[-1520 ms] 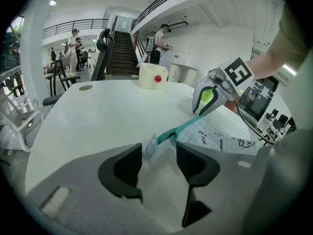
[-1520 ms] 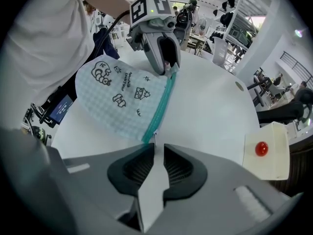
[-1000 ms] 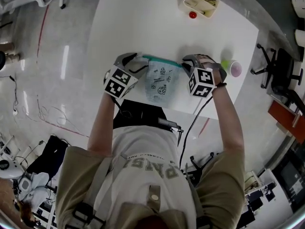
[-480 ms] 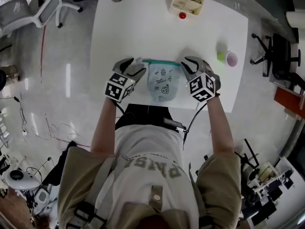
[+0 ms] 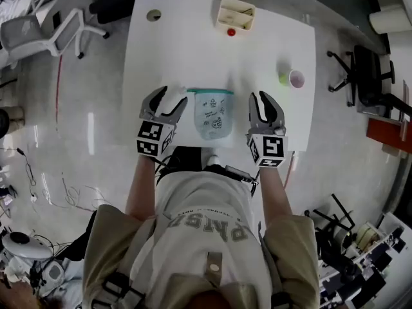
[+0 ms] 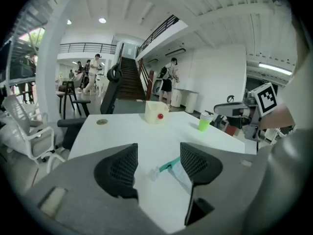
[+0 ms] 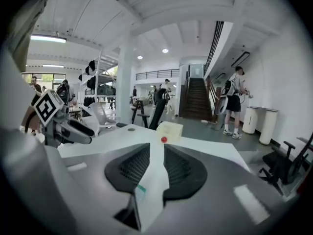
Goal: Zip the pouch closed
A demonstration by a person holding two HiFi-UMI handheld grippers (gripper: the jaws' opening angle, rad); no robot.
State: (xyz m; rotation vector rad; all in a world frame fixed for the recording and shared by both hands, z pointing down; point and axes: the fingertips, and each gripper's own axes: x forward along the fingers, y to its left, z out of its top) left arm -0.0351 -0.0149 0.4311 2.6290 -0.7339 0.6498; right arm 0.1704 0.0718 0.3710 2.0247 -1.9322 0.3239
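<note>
Left gripper (image 6: 157, 156): held over the table's near edge, to the left of the pouch (image 5: 210, 112). The jaws are spread wide and nothing is clamped. Only tabletop and the pouch's zip end are seen through the gap.
Right gripper (image 7: 156, 155): held to the right of the pouch and apart from it. Its jaws have just been opening, and a narrow gap is left between the pads. Nothing is pinched, and bare table is seen through the gap.
Pouch: laid flat on the white table (image 5: 193, 50) between the two grippers and touched by neither. Its teal zip strip (image 5: 211, 91) is turned away from the person.
Zip: the strip is seen as one straight, unbroken band. It is judged closed, though a full seal cannot be confirmed.
Step in hand: judged to be release and clearing after the zip run.
Doing it well: both pairs of jaws should be kept parted until clear, so that the strip's end is not snagged. The band should be checked end to end, and any gaping stretch pinched and run again while the far end is held.
Writing on pouch: dark doodle prints are carried on the front, but no word can be read.
Other markings: black-and-white square markers are borne on each gripper's cube. Large letters on the person's shirt are seen upside down and are not read with certainty.
Beyond: a green cup (image 6: 205, 122) and a cream box (image 5: 235, 11) with a red ball (image 5: 231, 32) just beside it are set farther back, well apart from the pouch.
</note>
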